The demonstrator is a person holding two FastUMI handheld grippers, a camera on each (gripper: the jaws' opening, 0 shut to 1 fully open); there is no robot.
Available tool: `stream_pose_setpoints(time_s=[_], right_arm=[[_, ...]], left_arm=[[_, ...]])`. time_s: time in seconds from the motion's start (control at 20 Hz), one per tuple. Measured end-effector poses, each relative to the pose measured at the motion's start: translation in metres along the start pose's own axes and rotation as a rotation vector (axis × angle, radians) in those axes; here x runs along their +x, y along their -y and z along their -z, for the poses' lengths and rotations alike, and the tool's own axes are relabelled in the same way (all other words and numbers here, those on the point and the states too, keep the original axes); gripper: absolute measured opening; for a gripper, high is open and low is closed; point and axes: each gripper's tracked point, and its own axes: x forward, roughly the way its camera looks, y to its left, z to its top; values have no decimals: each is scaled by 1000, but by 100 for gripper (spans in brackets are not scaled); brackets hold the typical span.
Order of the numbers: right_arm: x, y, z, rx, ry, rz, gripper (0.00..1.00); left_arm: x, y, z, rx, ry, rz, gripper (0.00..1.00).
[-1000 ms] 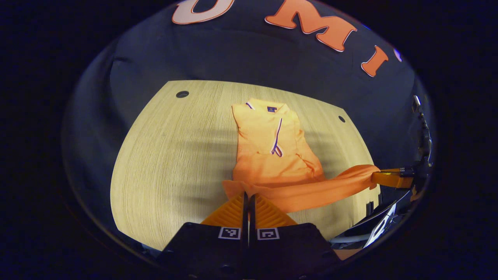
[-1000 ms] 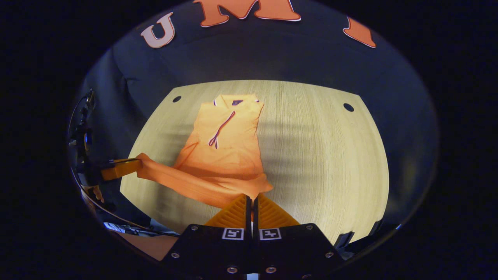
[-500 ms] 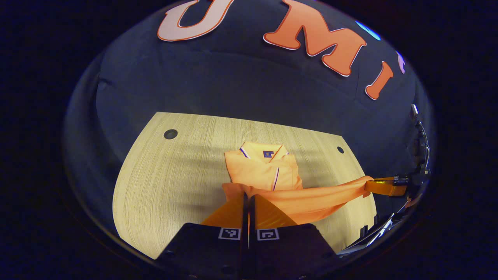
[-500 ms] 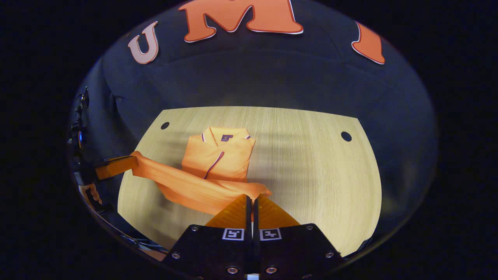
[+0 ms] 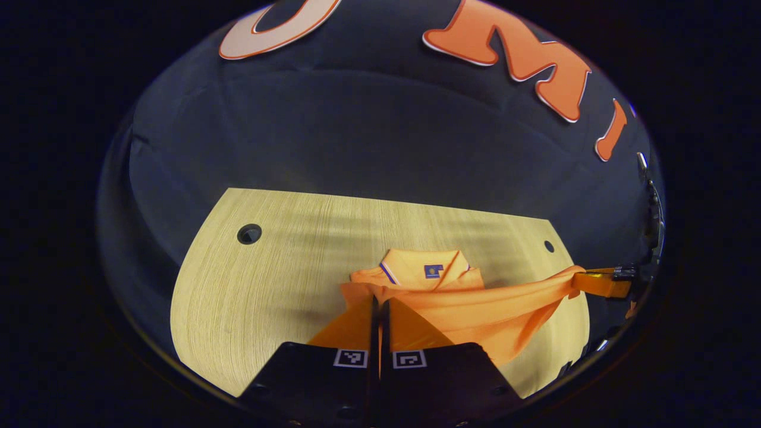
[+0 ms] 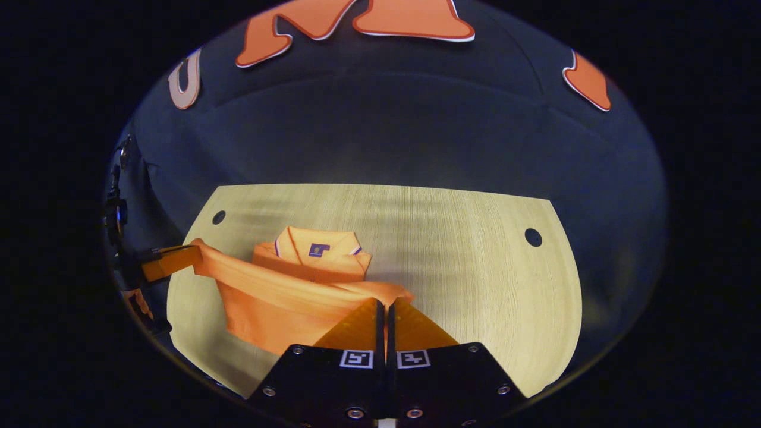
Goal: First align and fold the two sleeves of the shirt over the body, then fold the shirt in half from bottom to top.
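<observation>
Both claws are pinching the bottom hem of the orange shirt: left claw on one corner, right claw on the other. The hem hangs stretched between them above the pale wood worktop, up near the collar.

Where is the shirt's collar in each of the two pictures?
Left gripper view: the collar sits right of centre, just above the lifted hem.
Right gripper view: the collar sits left of centre, behind the raised hem.
Shared landmark: the small purple tag inside the collar.
</observation>
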Motion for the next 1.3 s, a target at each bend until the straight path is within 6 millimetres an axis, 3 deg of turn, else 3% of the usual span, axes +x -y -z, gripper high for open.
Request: stream_pose_setpoints(time_s=[0.2,0.3,0.45,0.65,0.75,0.8,0.85,0.95,1.0,1.2,1.3], right_arm=[[51,-1,2,13,-43,23,0],[67,10,-1,22,-59,37,0],[97,10,4,37,-75,64,1],[122,5,6,59,-71,80,1],[125,6,5,67,-69,79,10],[128,8,7,70,-75,84,24],[125,10,7,70,-80,88,27],[122,13,7,55,-74,97,76],[117,13,3,52,-65,96,100],[81,9,-20,77,11,70,100],[55,12,-37,98,72,62,100]], left_arm=[[41,-9,6,11,-30,-18,1],[62,-17,11,25,-49,-43,1],[92,-27,18,57,-78,-79,1],[112,-33,23,85,-80,-115,2],[117,-37,21,97,-68,-132,8],[117,-37,20,92,-64,-121,9],[117,-33,21,84,-66,-99,39],[111,-33,25,66,-82,-94,99],[108,-35,25,59,-82,-103,100],[74,-35,-9,67,19,-115,100],[43,-31,-37,72,89,-107,100]])
